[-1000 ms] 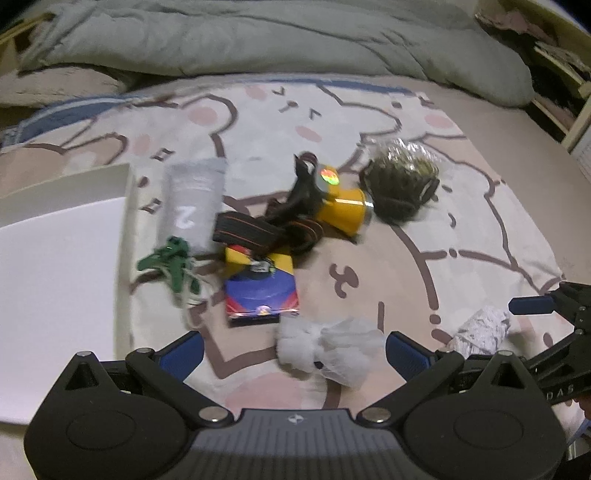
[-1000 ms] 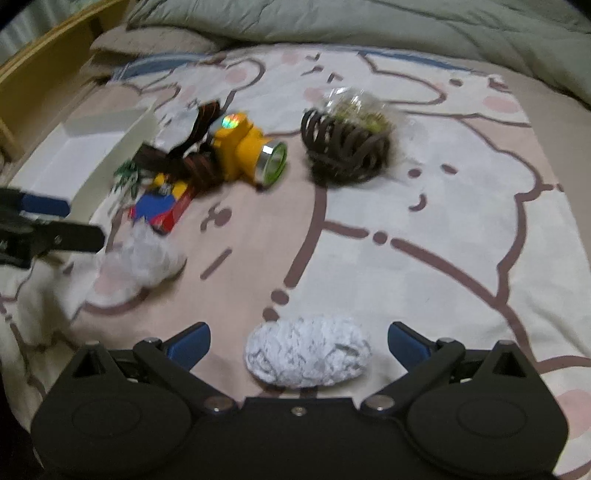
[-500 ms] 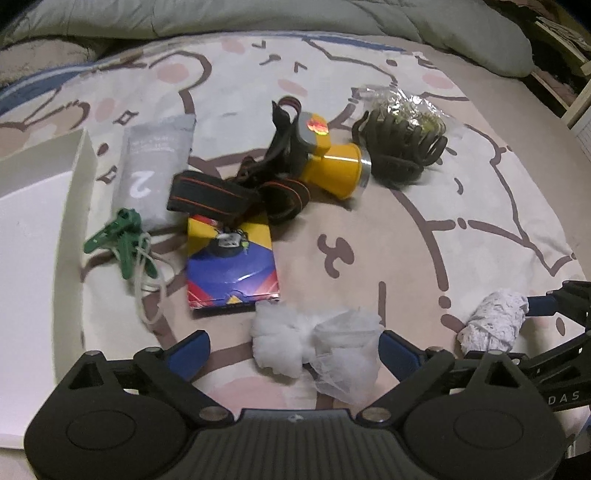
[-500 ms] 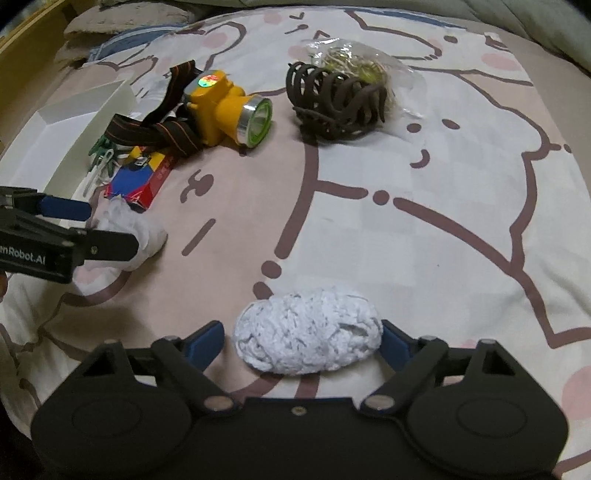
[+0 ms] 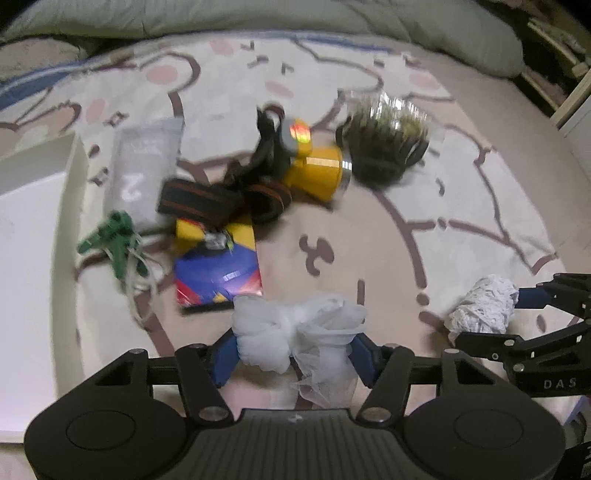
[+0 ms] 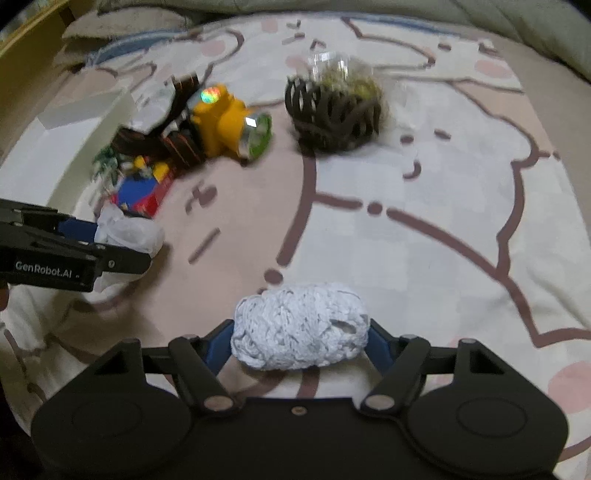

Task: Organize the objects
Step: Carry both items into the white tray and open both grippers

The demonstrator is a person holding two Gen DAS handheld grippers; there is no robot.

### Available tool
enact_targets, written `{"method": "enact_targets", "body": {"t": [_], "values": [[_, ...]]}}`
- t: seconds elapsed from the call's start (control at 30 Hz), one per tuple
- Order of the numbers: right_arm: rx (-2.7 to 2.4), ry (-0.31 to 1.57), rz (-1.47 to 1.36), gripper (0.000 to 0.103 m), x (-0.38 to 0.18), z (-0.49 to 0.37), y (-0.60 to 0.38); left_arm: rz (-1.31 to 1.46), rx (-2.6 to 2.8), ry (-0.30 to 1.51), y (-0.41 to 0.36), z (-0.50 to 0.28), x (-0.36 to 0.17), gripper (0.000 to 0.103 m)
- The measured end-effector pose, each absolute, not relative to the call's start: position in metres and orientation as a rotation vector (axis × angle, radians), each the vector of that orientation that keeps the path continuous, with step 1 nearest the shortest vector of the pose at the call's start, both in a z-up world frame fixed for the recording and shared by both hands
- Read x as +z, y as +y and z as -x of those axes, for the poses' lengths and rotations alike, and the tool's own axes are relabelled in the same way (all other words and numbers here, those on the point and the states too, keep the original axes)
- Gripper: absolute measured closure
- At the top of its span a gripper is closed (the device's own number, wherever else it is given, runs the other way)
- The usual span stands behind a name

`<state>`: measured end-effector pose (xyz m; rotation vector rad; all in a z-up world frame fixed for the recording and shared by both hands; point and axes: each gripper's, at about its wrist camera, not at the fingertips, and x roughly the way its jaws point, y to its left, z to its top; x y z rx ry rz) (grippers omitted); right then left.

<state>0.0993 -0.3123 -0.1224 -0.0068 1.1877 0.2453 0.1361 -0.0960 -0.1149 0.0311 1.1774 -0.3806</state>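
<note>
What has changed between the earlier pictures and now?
Both tongs are closing: the left tongs now meet the white mesh bundle, the right tongs the white knitted ball. The headlamp and box kept their places.

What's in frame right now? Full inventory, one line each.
white mesh bundle: 1, white, between the left tongs' fingers
white knit roll: 1, white, between the right tongs' fingers
headlamp: 1, yellow with dark orange-striped strap, centre
hair claw: 1, dark brown, right of headlamp
clear bag: 1, greenish contents, behind claw
box: 1, blue, yellow, red, under the strap end
pouch: 1, grey, marked 2, left
clip: 1, green with whitish cord, by tray
tray: 1, white, far left
bedsheet: 1, cartoon print
duvet: 1, grey-green, far end
left tongs: black, blue pads, closing
right tongs: same, closing
</note>
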Motion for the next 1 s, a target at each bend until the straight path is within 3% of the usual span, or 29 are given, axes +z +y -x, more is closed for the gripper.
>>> {"method": "enact_targets", "body": {"t": [0.47,1.0], "values": [[0.229,0.992,-0.075,0.028,-0.056,-0.117,-0.257,0.096,-0.192,0.993,0.015,-0.135,-0.043,0.040],[0.420,0.935,-0.023,0.028,-0.036,-0.140,-0.095,0.167,0.181,0.925,0.182,-0.123,-0.031,0.040]]}}
